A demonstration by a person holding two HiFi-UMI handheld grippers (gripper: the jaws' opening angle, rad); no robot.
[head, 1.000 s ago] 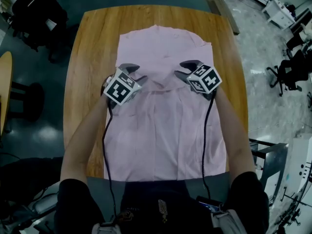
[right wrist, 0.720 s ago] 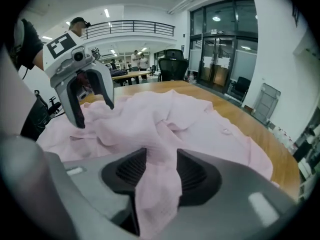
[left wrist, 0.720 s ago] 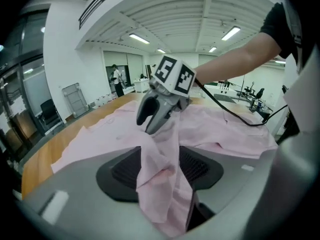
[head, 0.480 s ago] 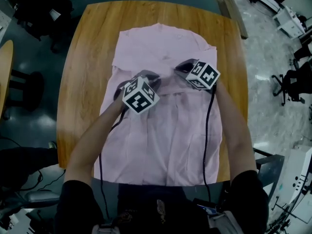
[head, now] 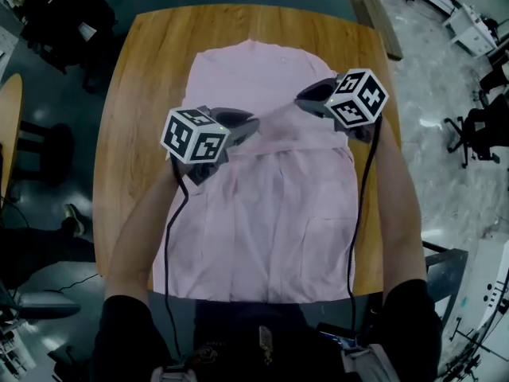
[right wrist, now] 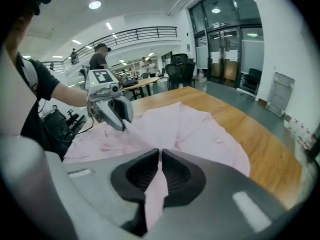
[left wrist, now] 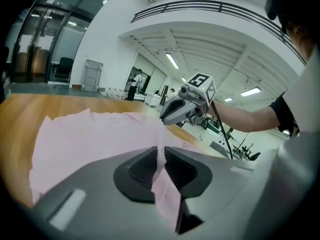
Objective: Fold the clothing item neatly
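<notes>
Left gripper (head: 251, 124) and right gripper (head: 304, 96) just closed; pale pink cotton shirt (head: 270, 213) pinched between my fingers (left wrist: 135, 174), now lifted. Fold starting.

Bare surface (head: 131, 118) runs wide along the left edge and narrower along the far and right edges. The shirt (head: 262, 221) covers the middle down to the near edge. Across it the left tool (head: 245, 126) and right tool (head: 308, 95), jaws just closed on cloth, hold up a ridge. Their cables (head: 169, 245) trail toward the near edge.
</notes>
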